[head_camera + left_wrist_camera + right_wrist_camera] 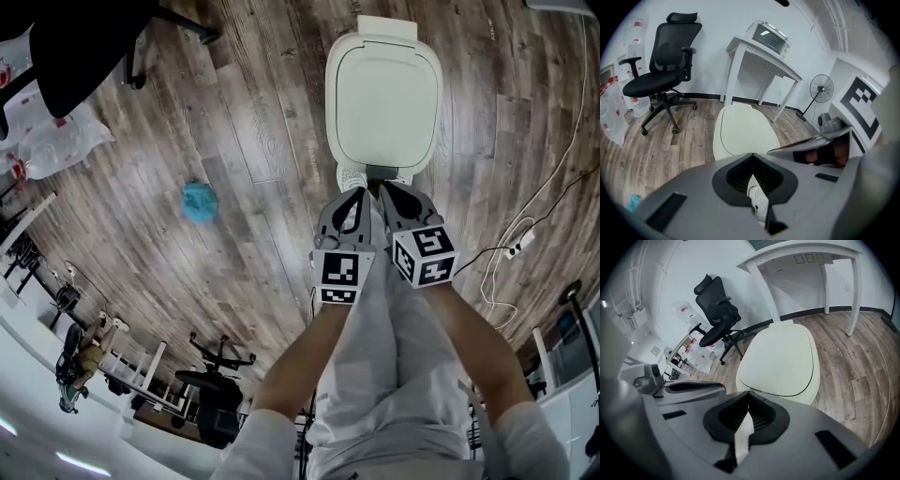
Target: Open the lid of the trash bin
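Note:
The trash bin point(383, 92) is cream-white with a rounded lid that lies flat and closed; it stands on the wood floor straight ahead of me. My left gripper point(357, 195) and right gripper point(387, 190) hang side by side just short of the bin's near edge, above it and not touching it. Both are shut with nothing held. In the left gripper view the jaws point(752, 155) meet in front of the lid point(744, 129). In the right gripper view the closed jaws point(749, 393) point at the lid point(782, 358), which fills the middle.
A white shoe point(353, 175) stands at the bin's foot. A blue crumpled object point(199, 201) lies on the floor to the left. A power strip with cable point(519, 244) lies right. A black office chair point(665, 56), a white table point(761, 54) and a fan point(821, 89) stand behind the bin.

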Demonstrator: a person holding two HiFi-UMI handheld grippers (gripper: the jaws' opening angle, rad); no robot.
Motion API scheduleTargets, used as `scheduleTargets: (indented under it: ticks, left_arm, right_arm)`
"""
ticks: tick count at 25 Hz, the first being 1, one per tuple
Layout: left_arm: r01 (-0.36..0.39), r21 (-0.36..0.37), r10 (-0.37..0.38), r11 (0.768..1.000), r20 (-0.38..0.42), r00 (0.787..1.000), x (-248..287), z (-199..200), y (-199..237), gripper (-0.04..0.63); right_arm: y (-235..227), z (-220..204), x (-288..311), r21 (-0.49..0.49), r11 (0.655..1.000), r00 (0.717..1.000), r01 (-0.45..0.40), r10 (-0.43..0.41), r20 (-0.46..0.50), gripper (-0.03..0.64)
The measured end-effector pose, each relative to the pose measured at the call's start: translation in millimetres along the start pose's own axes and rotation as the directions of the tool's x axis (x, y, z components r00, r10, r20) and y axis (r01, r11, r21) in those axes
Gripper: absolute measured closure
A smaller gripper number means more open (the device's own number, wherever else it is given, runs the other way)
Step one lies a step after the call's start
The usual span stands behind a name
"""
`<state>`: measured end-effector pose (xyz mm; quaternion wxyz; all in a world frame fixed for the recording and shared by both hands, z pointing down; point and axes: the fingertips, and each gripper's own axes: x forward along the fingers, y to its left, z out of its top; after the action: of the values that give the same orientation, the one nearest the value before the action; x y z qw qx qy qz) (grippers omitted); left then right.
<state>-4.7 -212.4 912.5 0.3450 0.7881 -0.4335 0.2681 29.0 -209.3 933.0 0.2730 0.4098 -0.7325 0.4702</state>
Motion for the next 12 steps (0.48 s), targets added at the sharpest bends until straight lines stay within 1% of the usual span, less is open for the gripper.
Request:
scheduleTargets:
  ticks: [4,8,12]
  left_arm:
    - [0.009,-0.003,-0.009,1.0,0.006,1.0,-0.6,-2.7,4.9,0.598]
    - [0.012,-0.014,-0.011,1.0,0.019,1.0,-0.1,-1.6,9.5,0.598]
    - [0.023,-0.01,-0.023,1.0,0.025,0.999,1.7,0.8,11.4,0.598]
  right_arm:
    - [-5.0,-11.7,13.7,0.018,0.999,0.999,0.032,-0.031,-0.034,0.6]
    - [-10.7,-15.9,21.7,0.038,0.997,0.997,0.062,-0.061,-0.043,0.6]
    - [-13.2,-15.9,28.9,0.049,0.996,0.996,0.073,-0.071,-0.047,0.6]
